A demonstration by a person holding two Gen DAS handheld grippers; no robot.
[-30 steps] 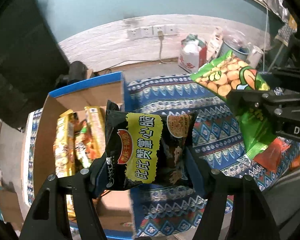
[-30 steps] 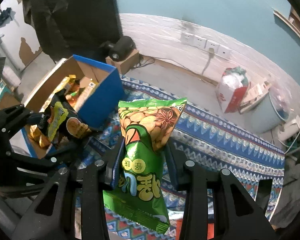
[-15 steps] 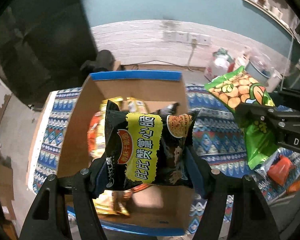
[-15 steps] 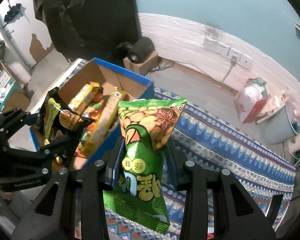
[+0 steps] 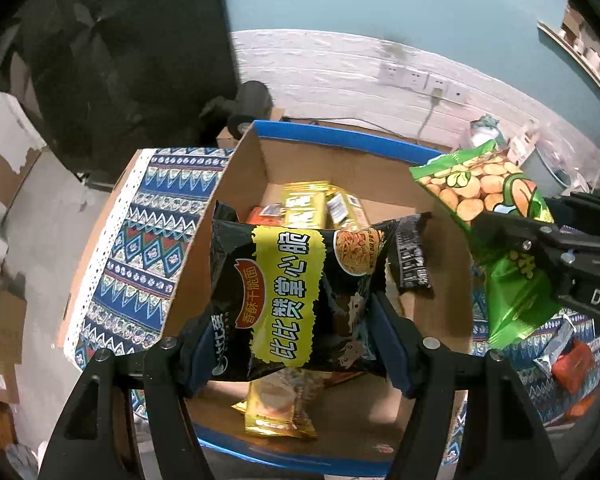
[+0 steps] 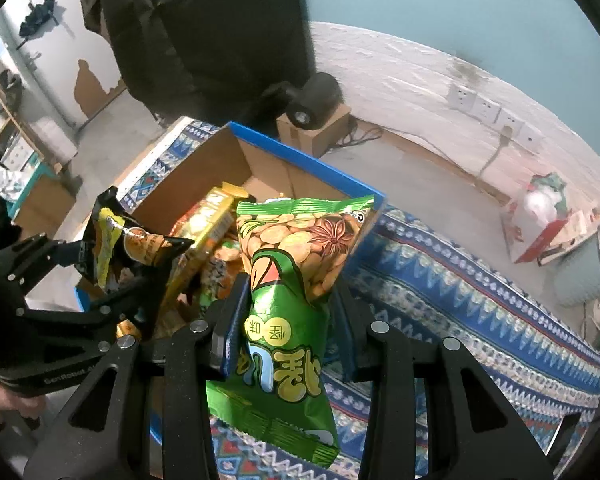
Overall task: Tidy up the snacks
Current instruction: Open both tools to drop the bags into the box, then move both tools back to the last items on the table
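My left gripper (image 5: pixel 296 336) is shut on a black and yellow noodle snack bag (image 5: pixel 288 288) and holds it above the open cardboard box (image 5: pixel 352 160) with a blue rim. The box holds several yellow and orange snack packets (image 5: pixel 304 208). My right gripper (image 6: pixel 288 320) is shut on a green peanut bag (image 6: pixel 296 280) and holds it upright beside the box's right wall. The green bag also shows in the left wrist view (image 5: pixel 496 232), and the black bag in the right wrist view (image 6: pixel 116 244). The box shows there too (image 6: pixel 300 156).
A blue patterned cloth (image 6: pixel 460 280) covers the surface under the box. Loose orange and silver packets (image 5: pixel 568 360) lie on it at the right. A black roll (image 6: pixel 316 100) on a small carton stands behind the box. A red and white bag (image 6: pixel 540 216) sits by the wall.
Both grippers have moved left with their bags. The left gripper's black bag now hangs over the box's inside, and the green bag has come to the box's right wall.
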